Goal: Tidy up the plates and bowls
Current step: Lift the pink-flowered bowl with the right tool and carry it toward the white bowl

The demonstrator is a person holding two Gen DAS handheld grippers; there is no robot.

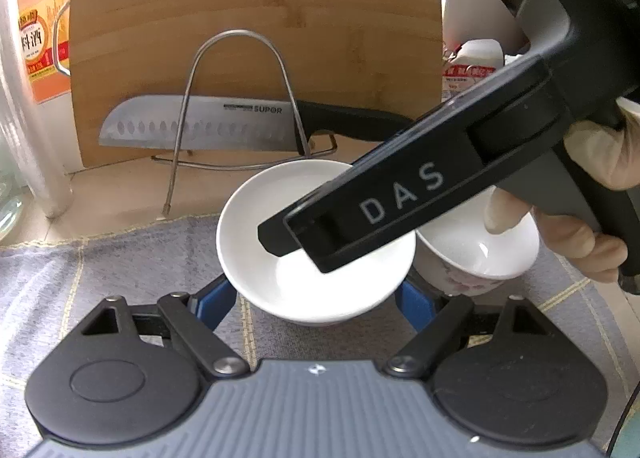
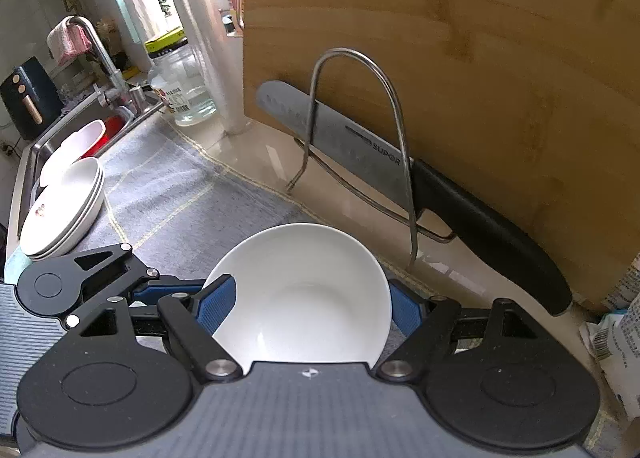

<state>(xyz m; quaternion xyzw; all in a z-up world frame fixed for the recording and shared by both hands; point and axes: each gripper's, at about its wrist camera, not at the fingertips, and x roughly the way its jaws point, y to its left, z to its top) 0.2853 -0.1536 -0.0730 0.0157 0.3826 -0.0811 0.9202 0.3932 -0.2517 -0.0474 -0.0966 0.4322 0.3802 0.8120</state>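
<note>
1. Two claws meet at one plain white bowl, which sits on a grey checked cloth spread over the pale surface.
2. The left claw has its blue pads tucked against the bowl's two sides below the rim, so it is gripping the bowl.
3. The right claw comes in from the right, held by a gloved hand. In its own view the blue pads stand at either side of the bowl's rim. From the left wrist view its black fingers lie across the bowl's inside, so I cannot tell whether the pads press on it.
4. A second bowl, with a flower pattern on its outer wall, stands just beside the white bowl on the right, under the gloved hand.
5. Behind the bowls a bamboo cutting board stands upright at the back of the surface. A broad knife with a black handle rests against it in a wire rack.
6. Well off to the left, a stack of white plates leans at the edge of the sink, below the faucet.
7. A clear jar stands near the back wall beside the sink.
</note>
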